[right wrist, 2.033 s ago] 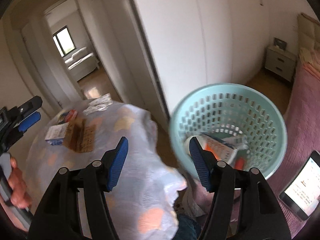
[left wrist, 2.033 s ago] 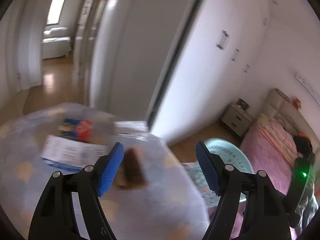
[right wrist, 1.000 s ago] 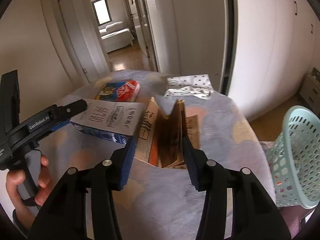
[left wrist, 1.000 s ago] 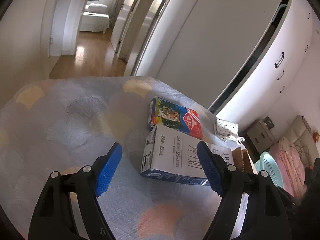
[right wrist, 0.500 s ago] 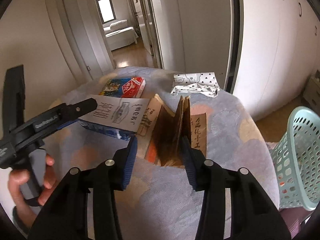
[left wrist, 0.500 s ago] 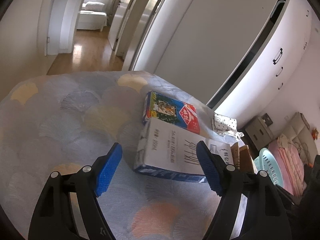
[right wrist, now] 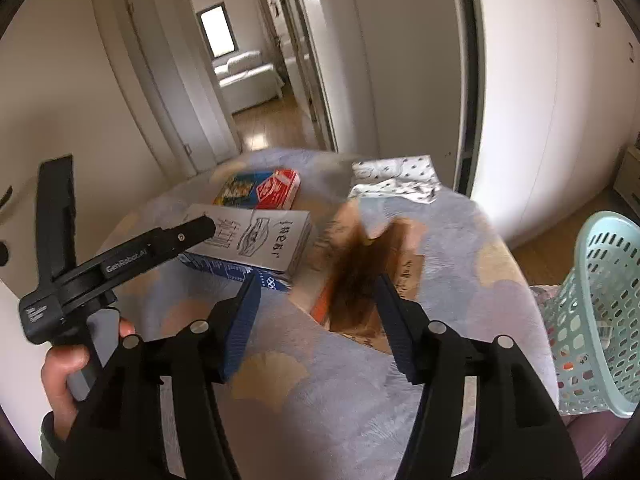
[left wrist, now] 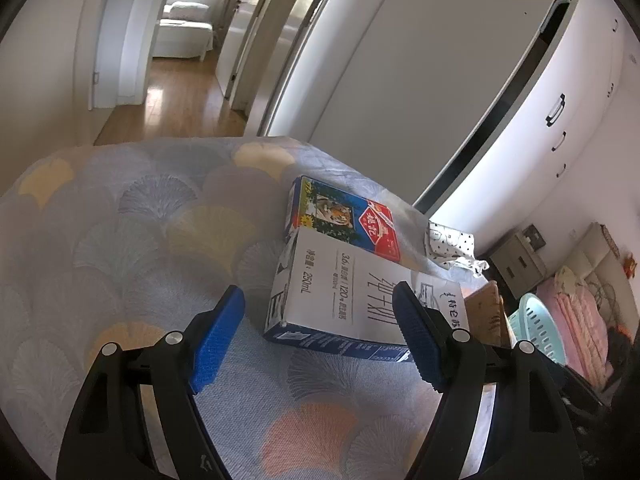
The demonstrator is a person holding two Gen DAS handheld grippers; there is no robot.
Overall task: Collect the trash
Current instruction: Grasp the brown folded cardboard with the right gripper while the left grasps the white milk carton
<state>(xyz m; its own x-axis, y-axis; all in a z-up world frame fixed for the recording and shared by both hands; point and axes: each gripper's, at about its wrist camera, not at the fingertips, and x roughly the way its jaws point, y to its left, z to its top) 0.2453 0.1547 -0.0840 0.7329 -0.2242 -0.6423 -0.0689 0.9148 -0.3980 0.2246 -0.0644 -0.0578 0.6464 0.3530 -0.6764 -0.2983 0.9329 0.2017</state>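
A white and blue milk carton (left wrist: 352,300) lies flat on the patterned table cloth (left wrist: 140,240), with a red and blue tiger box (left wrist: 344,216) behind it. My left gripper (left wrist: 320,336) is open, its pads just short of either side of the carton's near end. In the right wrist view the carton (right wrist: 256,240) and tiger box (right wrist: 260,188) lie left of a brown folded cardboard piece (right wrist: 364,276). My right gripper (right wrist: 316,316) is open around the cardboard's near end. The teal trash basket (right wrist: 600,300) stands at the right, off the table.
A crumpled white dotted wrapper (right wrist: 396,180) lies at the table's far edge, also in the left wrist view (left wrist: 452,244). White wardrobe doors (right wrist: 540,80) stand behind. A pink bed (left wrist: 576,320) is beyond the basket (left wrist: 536,324). An open doorway (right wrist: 248,80) leads to a hallway.
My left gripper has crept closer to the milk carton. My right gripper has pulled back and opened wider; the cardboard is now blurred, in motion.
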